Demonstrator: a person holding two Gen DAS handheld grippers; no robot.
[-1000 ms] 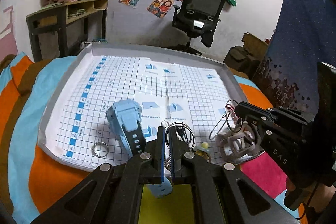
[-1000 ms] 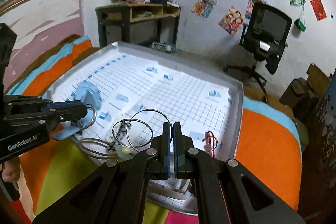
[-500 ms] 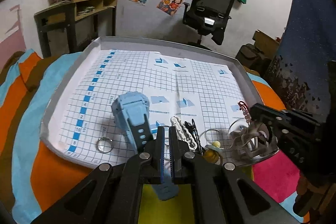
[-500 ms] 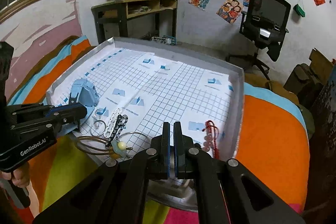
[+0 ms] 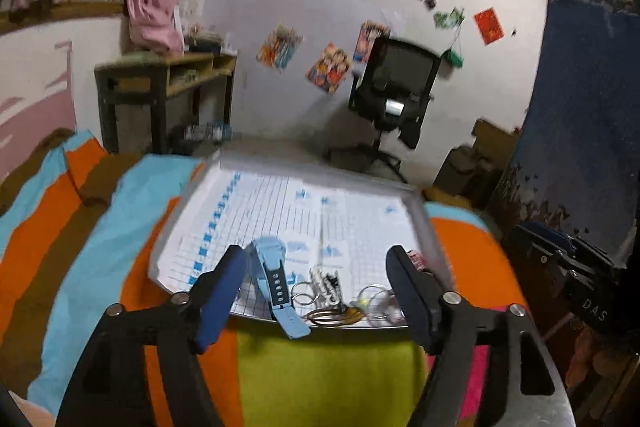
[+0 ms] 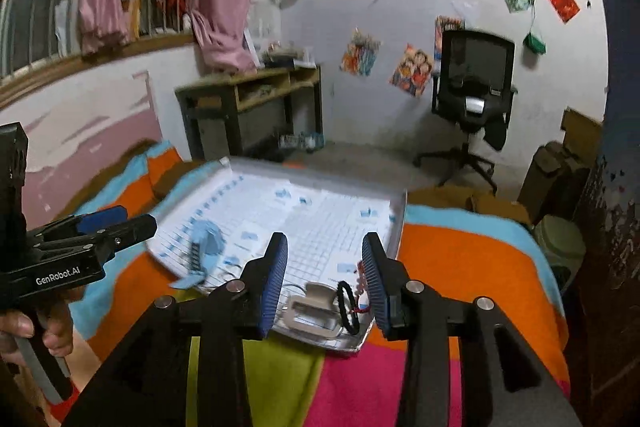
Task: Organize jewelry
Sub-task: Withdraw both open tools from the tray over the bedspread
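Both claws spread, empty: left claw (image 5: 316,291), right claw (image 6: 325,283). Jewelry on tray (image 5: 420,211) atop bed, clustered along lower-centre near edge. Blue watch (image 5: 272,279): light, rubbery strap overhanging rim; pinch strap. Thin rings (image 5: 332,314): slippery, flat; grip across wire. Black band (image 6: 347,309) soft.

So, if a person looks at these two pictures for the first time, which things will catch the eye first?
Probably the light blue watch, lying near the front edge of the grid-paper tray with its strap end hanging over the rim. Next to it, a tangle of rings and bangles sits along the same edge. Both pairs of tongs, left and right, frame the scene wide open, over the bright striped blanket.
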